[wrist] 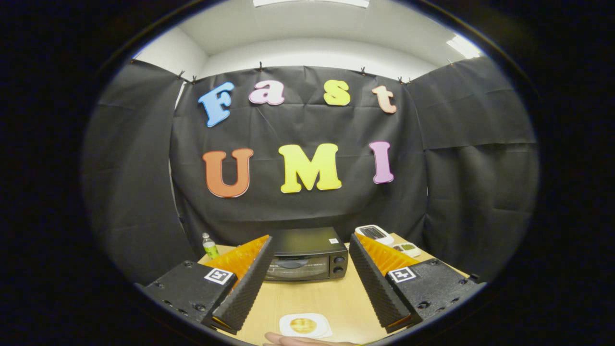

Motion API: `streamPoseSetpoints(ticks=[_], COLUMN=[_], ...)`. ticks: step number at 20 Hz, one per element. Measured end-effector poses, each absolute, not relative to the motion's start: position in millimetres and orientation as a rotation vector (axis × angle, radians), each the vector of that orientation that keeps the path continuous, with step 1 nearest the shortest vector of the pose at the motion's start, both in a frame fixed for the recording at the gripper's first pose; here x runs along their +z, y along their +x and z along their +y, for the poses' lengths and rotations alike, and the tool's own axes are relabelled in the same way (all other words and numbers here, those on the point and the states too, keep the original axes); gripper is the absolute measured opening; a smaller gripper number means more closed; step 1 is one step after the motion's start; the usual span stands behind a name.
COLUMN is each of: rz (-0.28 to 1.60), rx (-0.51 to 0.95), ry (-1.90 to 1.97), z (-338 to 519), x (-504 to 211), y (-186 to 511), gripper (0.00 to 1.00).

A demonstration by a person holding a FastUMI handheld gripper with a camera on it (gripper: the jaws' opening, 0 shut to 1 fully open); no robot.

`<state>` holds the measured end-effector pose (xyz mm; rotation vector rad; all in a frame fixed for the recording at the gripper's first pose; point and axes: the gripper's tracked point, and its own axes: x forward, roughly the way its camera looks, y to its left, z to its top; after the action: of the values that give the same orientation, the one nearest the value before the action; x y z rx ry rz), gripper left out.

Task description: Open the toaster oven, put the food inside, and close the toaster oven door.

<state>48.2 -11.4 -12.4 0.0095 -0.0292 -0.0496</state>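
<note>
A black toaster oven (306, 254) stands on the wooden table (336, 298) beyond my fingers, its door shut, with two knobs on its right side. Nearer, low between the fingers, a white plate (304, 325) lies on the table with a round golden piece of food (303, 325) on it. My gripper (310, 257) hovers above the table, open wide, with nothing between its fingers. The oven shows in the gap between them.
A small green-labelled bottle (209, 246) stands on the table's back left. A white device (375, 234) and a smaller white item (407, 249) lie at the back right. Part of a person's hand (298, 341) rests at the table's near edge, just below the plate.
</note>
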Motion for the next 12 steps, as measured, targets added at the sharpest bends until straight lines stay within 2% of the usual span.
streamPoseSetpoints(ticks=[12], rz=[0.07], rx=[0.0], ry=[0.008], z=[1], x=[-76], y=[182], gripper=[1.0])
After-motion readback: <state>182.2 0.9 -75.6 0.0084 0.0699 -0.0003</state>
